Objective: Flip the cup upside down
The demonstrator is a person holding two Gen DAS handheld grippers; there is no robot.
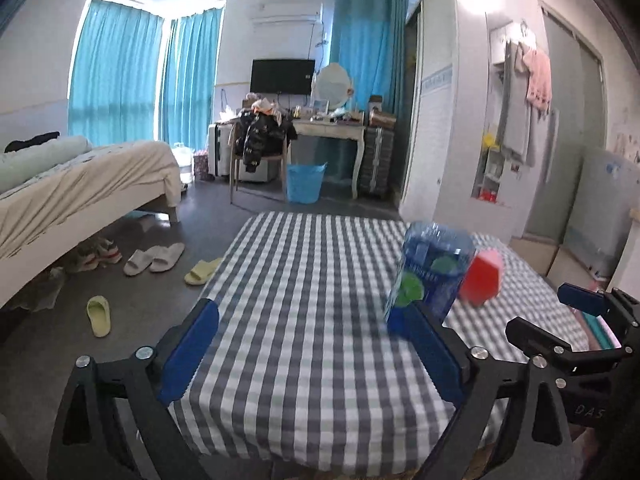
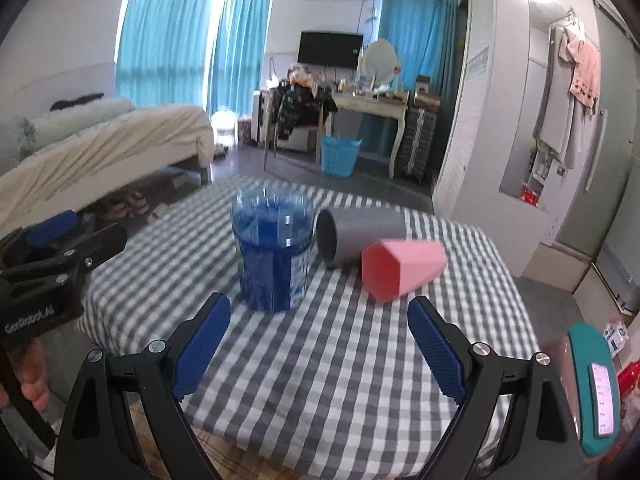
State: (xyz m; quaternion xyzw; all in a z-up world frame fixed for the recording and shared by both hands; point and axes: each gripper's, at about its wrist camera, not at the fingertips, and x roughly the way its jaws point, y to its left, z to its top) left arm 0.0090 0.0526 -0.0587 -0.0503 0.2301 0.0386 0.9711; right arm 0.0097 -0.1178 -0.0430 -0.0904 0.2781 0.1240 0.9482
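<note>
1. Right gripper (image 2: pixel 318 340) spread wide, holding nothing, above the checked tablecloth (image 2: pixel 320 380).
2. Left gripper (image 1: pixel 316 348) likewise gaping, empty.
3. Pink cup (image 2: pixel 402 268) on its side, touching the toppled grey cup (image 2: pixel 360 236), beside the upright blue container (image 2: pixel 274 254).

This is a lived-in bedroom in a home. A low bed with rumpled cream bedding (image 1: pixel 80 184) is lying along the left wall, and bright turquoise curtains (image 1: pixel 116 68) are hanging over the windows. A black flat television (image 1: pixel 282 76) is hanging above a cluttered cream dressing table with a round mirror (image 1: pixel 332 128). A dark jacket is draping over a wooden chair (image 1: pixel 260 136), loose slippers (image 1: pixel 154 258) are lying on the grey floor, and towels (image 1: pixel 528 96) are hanging by a white wardrobe (image 1: pixel 440 100).
</note>
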